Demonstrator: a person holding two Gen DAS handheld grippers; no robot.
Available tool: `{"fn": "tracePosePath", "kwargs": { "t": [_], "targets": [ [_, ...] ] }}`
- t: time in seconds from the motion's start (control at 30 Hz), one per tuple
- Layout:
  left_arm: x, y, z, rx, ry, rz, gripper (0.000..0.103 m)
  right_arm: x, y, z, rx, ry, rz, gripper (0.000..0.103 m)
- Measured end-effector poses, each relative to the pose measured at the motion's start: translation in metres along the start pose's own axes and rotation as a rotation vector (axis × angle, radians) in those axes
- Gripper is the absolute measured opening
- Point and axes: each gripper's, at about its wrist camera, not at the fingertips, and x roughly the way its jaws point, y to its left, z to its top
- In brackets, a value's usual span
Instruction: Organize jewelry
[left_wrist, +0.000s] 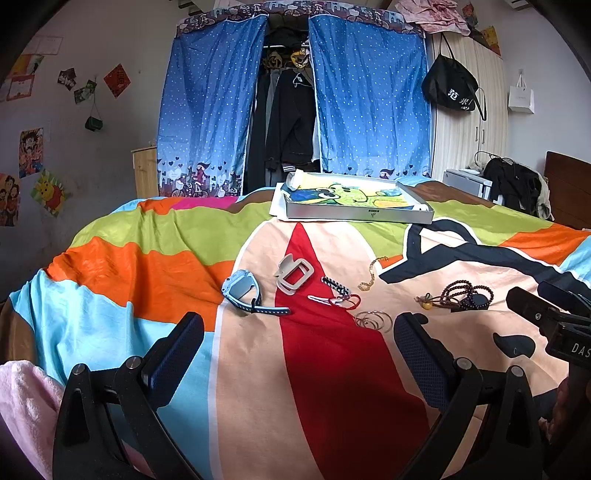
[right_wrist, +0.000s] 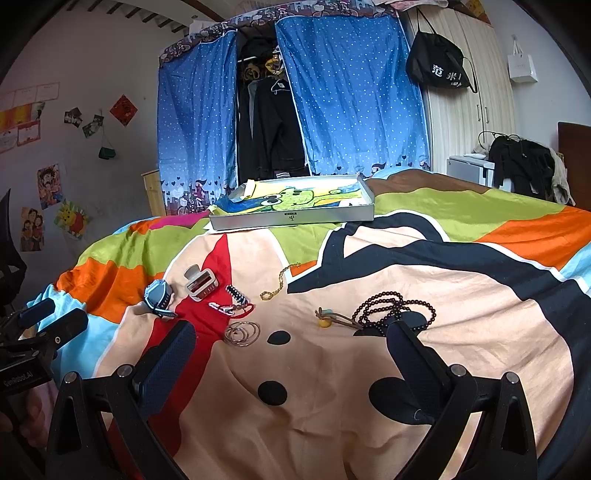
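Jewelry lies spread on a colourful bedspread: a blue watch (left_wrist: 243, 291) (right_wrist: 159, 298), a beige hair claw (left_wrist: 293, 275) (right_wrist: 199, 282), a striped clip (left_wrist: 335, 285), a red-and-white clip (left_wrist: 338, 301) (right_wrist: 232, 309), thin hoop rings (left_wrist: 373, 320) (right_wrist: 242, 333), a gold chain (left_wrist: 371, 275) (right_wrist: 279, 282) and a dark bead necklace (left_wrist: 463, 295) (right_wrist: 391, 312) with a yellow pendant (right_wrist: 324, 323). A grey tray (left_wrist: 356, 214) (right_wrist: 291, 218) with a cartoon lining sits at the far edge. My left gripper (left_wrist: 298, 332) hangs open short of the items. My right gripper (right_wrist: 291, 343) is open too, empty.
The right gripper's body (left_wrist: 554, 321) shows at the left view's right edge, and the left one (right_wrist: 33, 332) at the right view's left edge. A blue curtained wardrobe (left_wrist: 291, 110) stands beyond the bed. A pink cloth (left_wrist: 26, 402) lies near left.
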Motion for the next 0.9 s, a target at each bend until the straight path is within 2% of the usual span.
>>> {"fn": "tracePosePath", "kwargs": {
  "t": [0.9],
  "targets": [
    [0.0002,-0.0011,-0.0011,0.006,-0.003,-0.001,0.101,-0.0004,-0.0011,0.0005,0.006,0.002,0.002,0.103]
  ]
}}
